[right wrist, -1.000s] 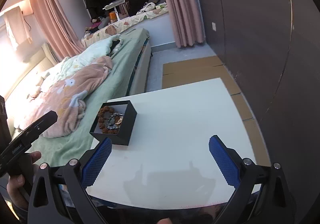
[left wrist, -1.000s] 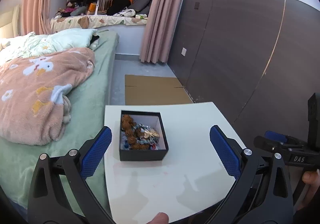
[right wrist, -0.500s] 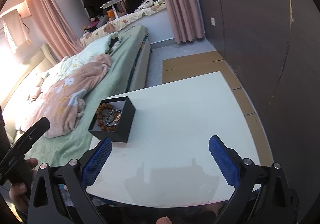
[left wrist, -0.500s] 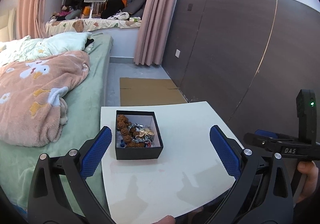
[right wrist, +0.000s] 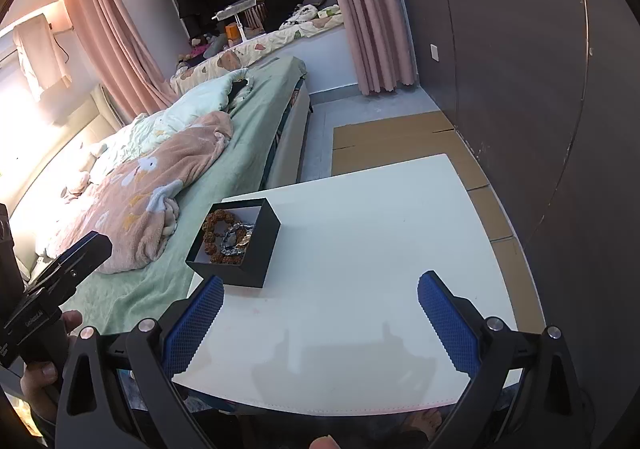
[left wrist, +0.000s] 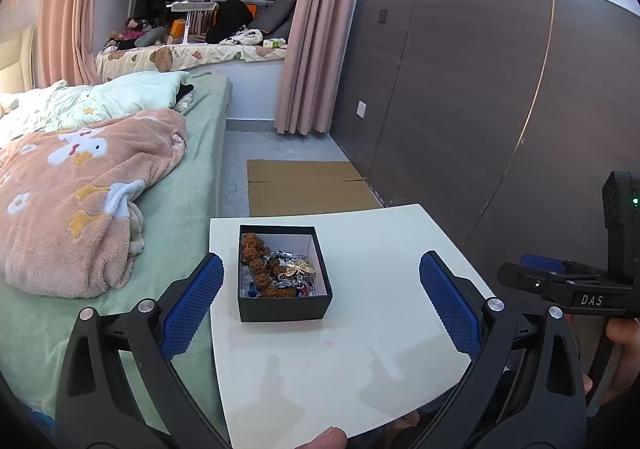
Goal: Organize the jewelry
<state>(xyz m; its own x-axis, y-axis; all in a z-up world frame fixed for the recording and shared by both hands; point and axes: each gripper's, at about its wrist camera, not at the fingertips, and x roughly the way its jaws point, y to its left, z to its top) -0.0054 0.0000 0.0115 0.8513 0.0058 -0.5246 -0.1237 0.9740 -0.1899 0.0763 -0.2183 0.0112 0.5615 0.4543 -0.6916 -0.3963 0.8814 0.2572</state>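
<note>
Left gripper [left wrist: 320,303]: we see it held low over the near edge of the worktop [left wrist: 372,333], pointing along it toward 12 o'clock; its fingers [left wrist: 192,305] are spread wide with nothing between them.
Right gripper [right wrist: 318,323]: it hovers above the near worktop edge, tilted down; its fingers [right wrist: 448,323] are also spread wide and empty.
Hands: we see part of a hand [left wrist: 624,349] at 3 o'clock in the left view, around the right gripper's handle, and a hand [right wrist: 44,365] at 8 o'clock in the right view on the left gripper's handle.
Count: we count one box [left wrist: 282,275], one worktop, two grippers, and one bed [left wrist: 172,245]; the pieces inside are too tangled to count.
Box: black, open-topped, upright near the worktop's left edge, by the bed.
Jewelry [left wrist: 278,269]: brown beads, silver chain and a gold dragonfly-shaped piece lie heaped in the box.
Box versus fingers: in the left view it sits ahead between the tips, nearer the left finger, apart from both; in the right view it lies at 11 o'clock, just beyond the left fingertip.
</note>
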